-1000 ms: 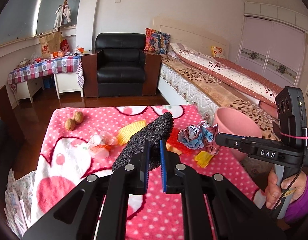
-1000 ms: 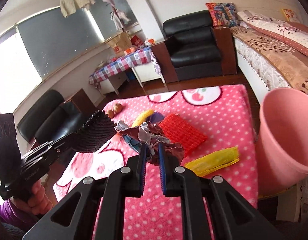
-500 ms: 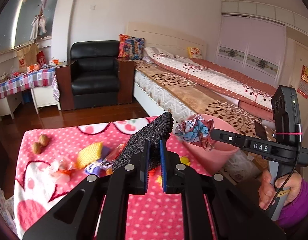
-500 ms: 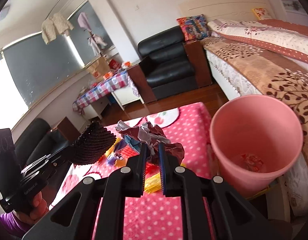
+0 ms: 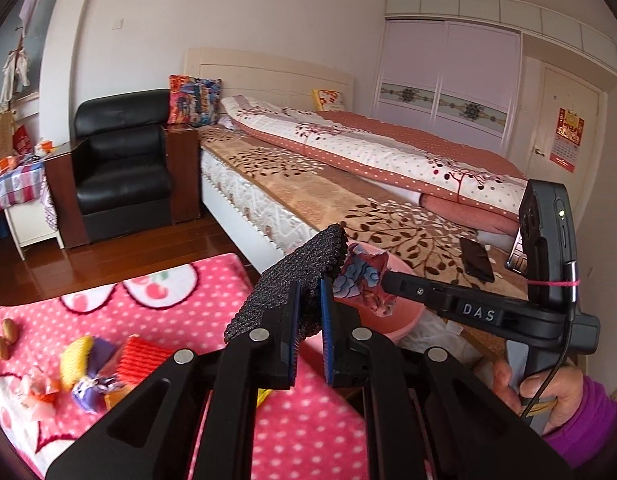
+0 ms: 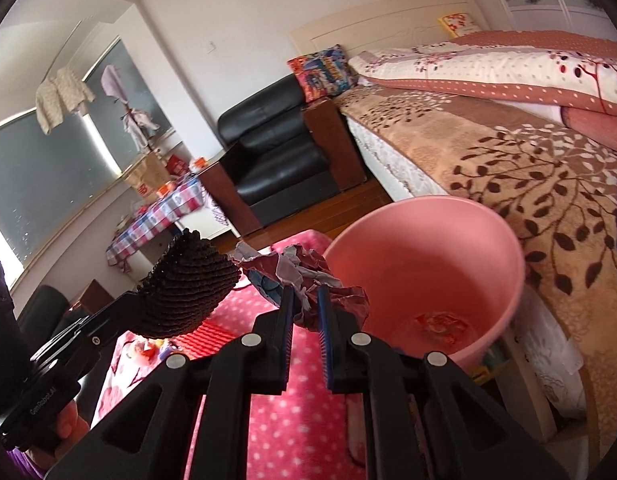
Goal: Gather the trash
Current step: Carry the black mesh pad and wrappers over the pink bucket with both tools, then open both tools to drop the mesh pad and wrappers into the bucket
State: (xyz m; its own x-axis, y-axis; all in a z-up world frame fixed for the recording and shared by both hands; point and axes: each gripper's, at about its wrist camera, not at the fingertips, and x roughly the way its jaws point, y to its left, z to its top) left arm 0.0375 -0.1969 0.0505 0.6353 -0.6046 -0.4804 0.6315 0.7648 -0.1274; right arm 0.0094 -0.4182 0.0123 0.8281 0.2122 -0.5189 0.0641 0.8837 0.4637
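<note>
My left gripper [image 5: 308, 300] is shut on a black foam-net sleeve [image 5: 292, 280], held in the air beside the pink bin [image 5: 396, 320]. My right gripper [image 6: 306, 304] is shut on a crumpled colourful paper wrapper [image 6: 296, 272] near the rim of the pink bin [image 6: 428, 248]. The bin holds a red-and-white wrapper [image 6: 442, 324] at its bottom. The sleeve [image 6: 184, 284] and the wrapper [image 5: 360, 276] hang side by side. Loose trash lies on the pink dotted table: a red net piece [image 5: 142, 360], a yellow piece [image 5: 74, 360] and a purple wrapper [image 5: 88, 388].
Two walnuts [image 5: 6, 338] lie at the table's left edge. A bed [image 5: 388, 184] stands right behind the bin, with a black phone [image 5: 476, 260] on it. A black armchair [image 5: 120, 160] and a checked side table [image 6: 160, 212] stand farther back.
Both grippers have swung from above the table to the right with their loads, and now hang at the pink bin. The bin looms larger in the right wrist view.
</note>
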